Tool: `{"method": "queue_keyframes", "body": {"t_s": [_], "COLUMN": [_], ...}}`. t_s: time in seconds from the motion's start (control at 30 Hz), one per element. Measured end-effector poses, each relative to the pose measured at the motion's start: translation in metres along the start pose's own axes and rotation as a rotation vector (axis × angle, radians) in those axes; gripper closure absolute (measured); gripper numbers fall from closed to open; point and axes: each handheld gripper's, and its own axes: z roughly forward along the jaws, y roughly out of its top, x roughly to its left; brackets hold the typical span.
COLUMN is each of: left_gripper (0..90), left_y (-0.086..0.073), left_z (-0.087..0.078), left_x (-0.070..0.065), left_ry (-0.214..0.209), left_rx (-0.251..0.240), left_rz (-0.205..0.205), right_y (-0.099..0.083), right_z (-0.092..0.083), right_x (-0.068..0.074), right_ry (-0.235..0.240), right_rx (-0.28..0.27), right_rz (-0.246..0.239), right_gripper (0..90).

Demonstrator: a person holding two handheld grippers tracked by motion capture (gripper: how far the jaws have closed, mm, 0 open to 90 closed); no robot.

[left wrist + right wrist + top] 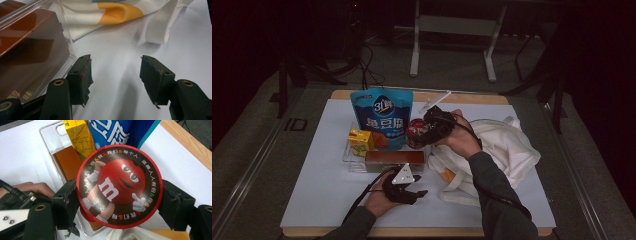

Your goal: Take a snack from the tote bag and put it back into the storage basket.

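Observation:
A round red M&M's can (119, 185) sits between the jaws of my right gripper (120, 201), which is shut on its sides. From above, the can (413, 129) is held just over the right end of a clear tray (348, 156). The tray holds a blue snack bag (381, 116), a yellow juice box (360, 141) and a long brown box (394, 160). My left gripper (419, 185) rests on the white mat in front of the tray. Its jaws stand open with nothing between them (115, 80), the brown box (30, 57) just to their left.
A white tote bag (504, 147) with an orange patch (120, 12) lies crumpled to the right of the tray. The white mat (322, 195) covers most of the wooden table. Cables and a metal stand lie on the floor beyond the table's far edge.

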Motion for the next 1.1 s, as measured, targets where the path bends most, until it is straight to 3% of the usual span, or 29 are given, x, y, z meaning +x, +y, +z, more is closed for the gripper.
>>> {"method": "queue_keyframes", "body": {"t_s": [1.1], "left_gripper": [42.8], "left_y": [0.000], "left_z": [0.000], "left_x": [0.000], "left_ry": [-0.001], "left_rx": [-0.002], "left_rz": [-0.002], "right_y": [-0.005], "right_z": [0.033], "right_x": [-0.002], "right_ry": [-0.050], "right_rx": [0.039], "right_rz": [0.044], "right_gripper": [25.5]}}
